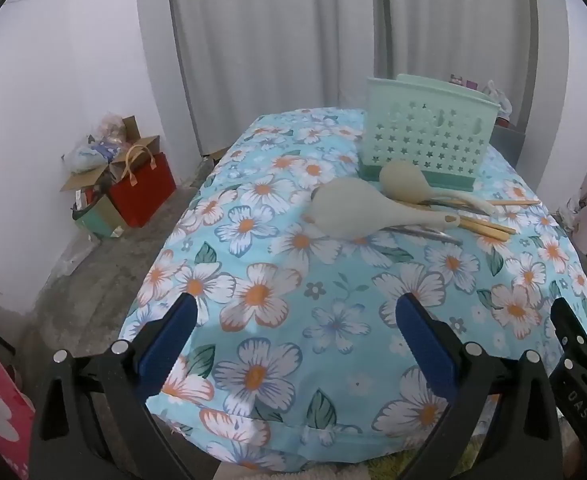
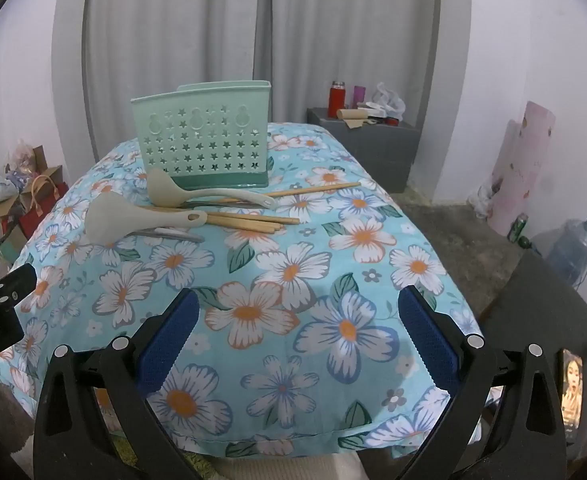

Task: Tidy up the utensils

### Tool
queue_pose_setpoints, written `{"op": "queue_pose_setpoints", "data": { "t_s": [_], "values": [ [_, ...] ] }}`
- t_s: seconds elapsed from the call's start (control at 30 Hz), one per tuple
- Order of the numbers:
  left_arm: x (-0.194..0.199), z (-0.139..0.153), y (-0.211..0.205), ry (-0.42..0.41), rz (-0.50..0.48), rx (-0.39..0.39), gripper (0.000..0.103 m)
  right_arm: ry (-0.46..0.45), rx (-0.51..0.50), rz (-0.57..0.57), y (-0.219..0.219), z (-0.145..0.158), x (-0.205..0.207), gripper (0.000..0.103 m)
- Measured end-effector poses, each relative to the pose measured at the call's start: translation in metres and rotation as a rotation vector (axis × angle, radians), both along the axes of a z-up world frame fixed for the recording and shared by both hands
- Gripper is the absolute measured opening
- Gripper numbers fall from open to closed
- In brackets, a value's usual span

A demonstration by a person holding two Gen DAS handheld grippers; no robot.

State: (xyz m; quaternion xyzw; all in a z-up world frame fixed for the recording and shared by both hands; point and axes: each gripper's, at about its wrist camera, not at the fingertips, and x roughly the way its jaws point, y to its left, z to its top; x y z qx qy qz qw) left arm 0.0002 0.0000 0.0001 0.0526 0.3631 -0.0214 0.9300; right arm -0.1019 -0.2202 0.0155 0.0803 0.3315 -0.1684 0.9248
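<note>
left wrist: left hand-held gripper point(image 1: 295, 316) jaws wide apart, empty, over near desk point(image 1: 333, 320). two spoons point(image 1: 349, 210), chopsticks point(image 1: 489, 226) far right, just before mint holder point(image 1: 425, 140).
right wrist: right hand-held gripper point(image 2: 297, 312) jaws apart, empty; utensils far left.

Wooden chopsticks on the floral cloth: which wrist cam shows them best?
The right wrist view. The tan wooden chopsticks lie there nearly whole, fanned beside the pale grey silicone spoons. In the left wrist view the chopsticks show only as short ends, since the spoons cover most of them.
</note>
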Motion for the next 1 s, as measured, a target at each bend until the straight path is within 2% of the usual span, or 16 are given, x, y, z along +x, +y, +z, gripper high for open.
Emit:
{"op": "queue_pose_setpoints", "data": {
  "t_s": [1.0],
  "values": [
    [0.003,-0.009,0.003,0.027,0.007,-0.005,0.097,-0.002,-0.003,0.001,-0.002,-0.002,0.000,0.095]
  ]
}}
